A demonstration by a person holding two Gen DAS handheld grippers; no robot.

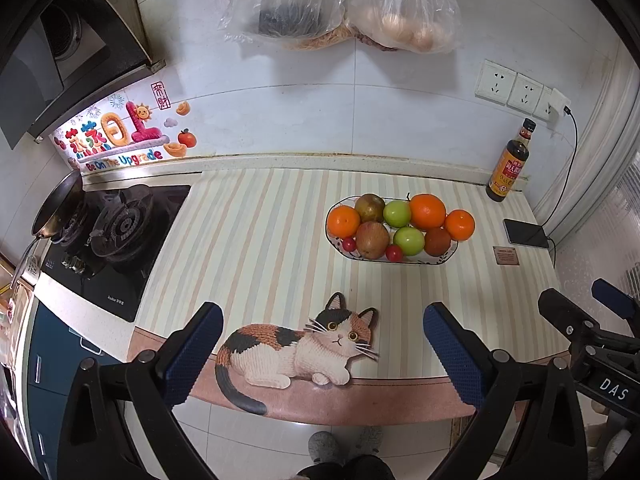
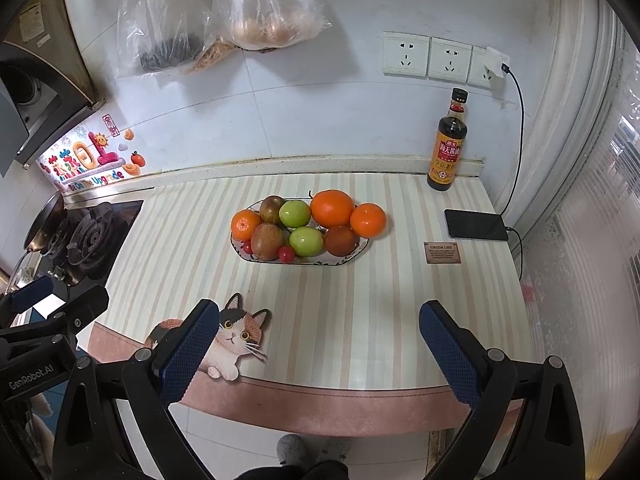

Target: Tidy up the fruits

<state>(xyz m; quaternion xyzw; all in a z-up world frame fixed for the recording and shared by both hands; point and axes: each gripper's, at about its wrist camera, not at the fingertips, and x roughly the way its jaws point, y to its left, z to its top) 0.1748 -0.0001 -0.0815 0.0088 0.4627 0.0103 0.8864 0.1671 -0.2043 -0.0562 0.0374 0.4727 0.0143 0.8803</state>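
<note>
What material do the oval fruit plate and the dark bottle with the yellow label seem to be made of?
Oval fruit plate: probably glazed ceramic, a glossy white rim with a dark painted edge. Dark bottle with the yellow label: glass or hard plastic, shiny and translucent-looking; I cannot tell which.

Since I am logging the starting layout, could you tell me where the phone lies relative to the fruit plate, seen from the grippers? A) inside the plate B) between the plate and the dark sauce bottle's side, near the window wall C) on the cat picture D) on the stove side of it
B: the phone lies flat on the striped mat, on the sauce bottle side of the fruit plate, with its cable plugged in.
</note>
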